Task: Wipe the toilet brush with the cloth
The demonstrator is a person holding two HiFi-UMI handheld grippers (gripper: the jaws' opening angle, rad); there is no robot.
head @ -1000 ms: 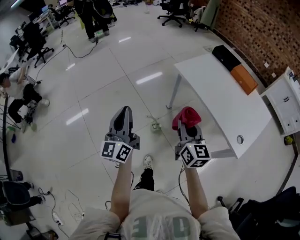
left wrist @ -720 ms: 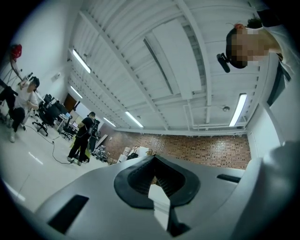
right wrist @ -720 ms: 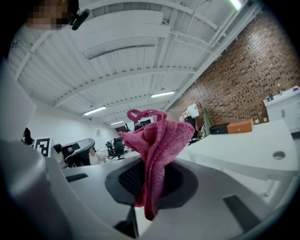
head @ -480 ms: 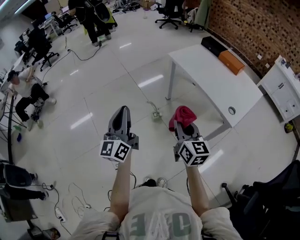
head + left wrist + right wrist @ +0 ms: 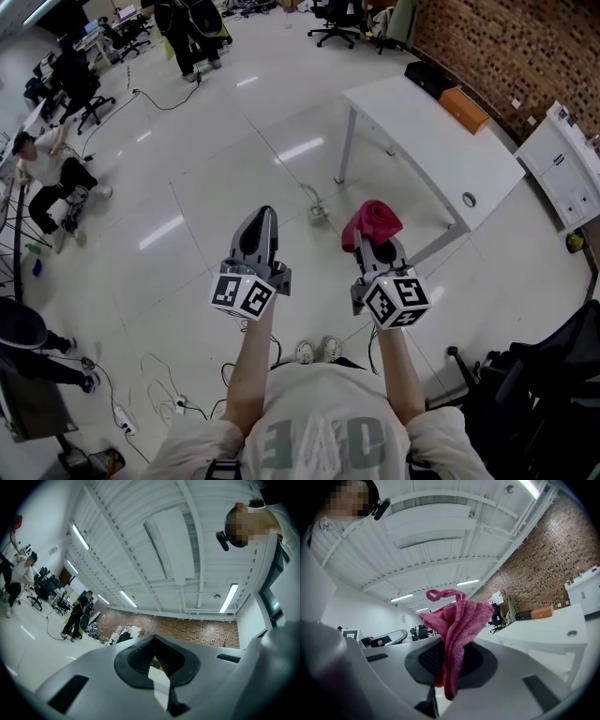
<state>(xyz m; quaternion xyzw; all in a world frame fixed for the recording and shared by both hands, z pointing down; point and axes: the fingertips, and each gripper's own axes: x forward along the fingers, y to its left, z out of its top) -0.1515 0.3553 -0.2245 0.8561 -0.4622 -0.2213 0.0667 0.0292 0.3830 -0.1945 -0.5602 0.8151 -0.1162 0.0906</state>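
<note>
My right gripper (image 5: pixel 374 246) is shut on a pink cloth (image 5: pixel 371 222), which bunches up above the jaws; in the right gripper view the cloth (image 5: pixel 457 620) stands pinched between the two dark pads and hangs a little below them. My left gripper (image 5: pixel 260 228) is held out beside it at about the same height, its jaws closed with nothing between them; the left gripper view shows the pads (image 5: pixel 161 660) pressed together against the ceiling and far brick wall. No toilet brush shows in any view.
A white table (image 5: pixel 427 141) stands ahead to the right with an orange box (image 5: pixel 466 110) and a black box (image 5: pixel 426 79) on it. White drawers (image 5: pixel 567 169) sit against the brick wall. A small object (image 5: pixel 318 212) lies on the floor. People and office chairs are at the far left.
The view has shifted as the person walked: the table now lies further ahead and to the right. Both grippers stay held out in front, the cloth still in the right one.
</note>
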